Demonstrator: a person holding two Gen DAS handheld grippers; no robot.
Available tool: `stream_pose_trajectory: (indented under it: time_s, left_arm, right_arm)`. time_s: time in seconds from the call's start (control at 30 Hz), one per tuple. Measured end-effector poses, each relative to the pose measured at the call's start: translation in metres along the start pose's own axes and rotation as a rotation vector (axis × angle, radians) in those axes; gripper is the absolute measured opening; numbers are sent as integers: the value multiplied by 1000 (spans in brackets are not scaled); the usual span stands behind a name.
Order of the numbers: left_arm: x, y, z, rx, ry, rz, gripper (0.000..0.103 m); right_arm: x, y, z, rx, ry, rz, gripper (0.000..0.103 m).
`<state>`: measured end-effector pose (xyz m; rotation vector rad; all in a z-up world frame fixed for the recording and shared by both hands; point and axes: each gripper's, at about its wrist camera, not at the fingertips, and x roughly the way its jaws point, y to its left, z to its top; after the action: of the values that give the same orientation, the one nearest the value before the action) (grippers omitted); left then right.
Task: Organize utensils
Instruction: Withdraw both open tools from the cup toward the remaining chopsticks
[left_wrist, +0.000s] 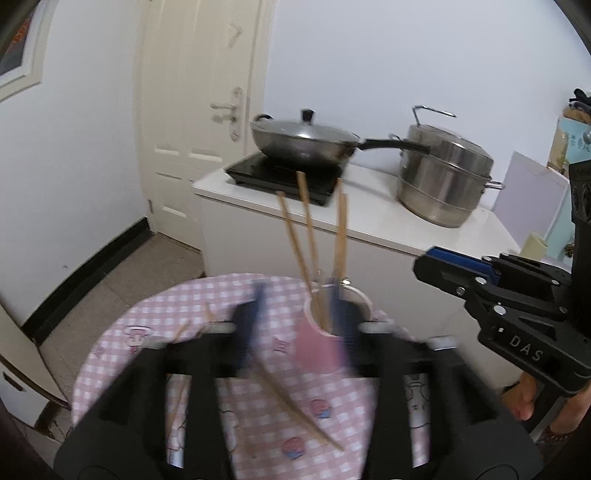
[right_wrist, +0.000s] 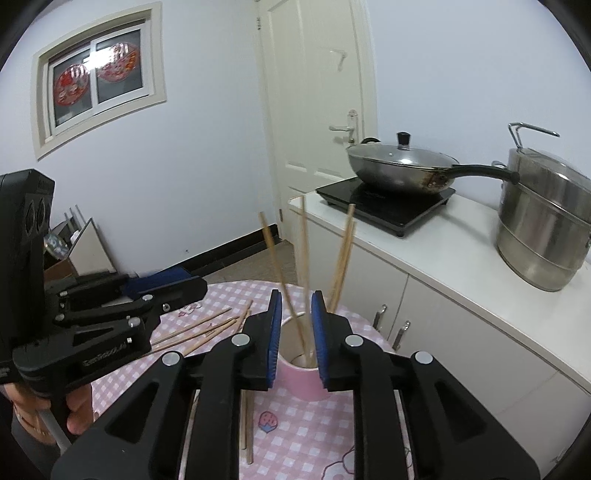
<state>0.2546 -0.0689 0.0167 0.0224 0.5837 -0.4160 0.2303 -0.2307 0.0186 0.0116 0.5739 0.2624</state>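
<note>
Both wrist cameras are looking down and forward over the pink cup (left_wrist: 325, 332) (right_wrist: 303, 376) at close range. The left view is facing it from the left, the right view from the right. Both are sharing the cup, wok (left_wrist: 303, 142) (right_wrist: 399, 168) and door (left_wrist: 192, 110) (right_wrist: 314, 92) beyond.

Even, cool indoor light, soft shadows. Strong fisheye bending: door (left_wrist: 199, 122) and walls bow, black vignette in the corners. Left wrist view motion-blurred up close: left gripper (left_wrist: 299, 325) fingers and pink cup (left_wrist: 321, 343) smeared; the wok (left_wrist: 306, 140) behind stays sharp. Right wrist view crisp; glare on the window (right_wrist: 98, 77).
</note>
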Motion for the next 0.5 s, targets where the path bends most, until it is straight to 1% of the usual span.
stream_pose_trajectory:
  time_s: [0.07, 0.17, 0.33, 0.5]
  left_arm:
    - [-11, 7, -3, 17, -29, 43, 65]
    - [-19, 20, -7, 25, -22, 75, 65]
    - [-28, 44, -18, 34, 8, 109, 65]
    - [-23, 67, -32, 40, 63, 122, 65]
  right_arm:
    - [2, 9, -2, -18, 9, 13, 15]
    - [9, 23, -4, -38, 25, 36, 15]
    - [28, 47, -9, -71, 63, 80, 15]
    - [54, 71, -17, -95, 114, 118, 15]
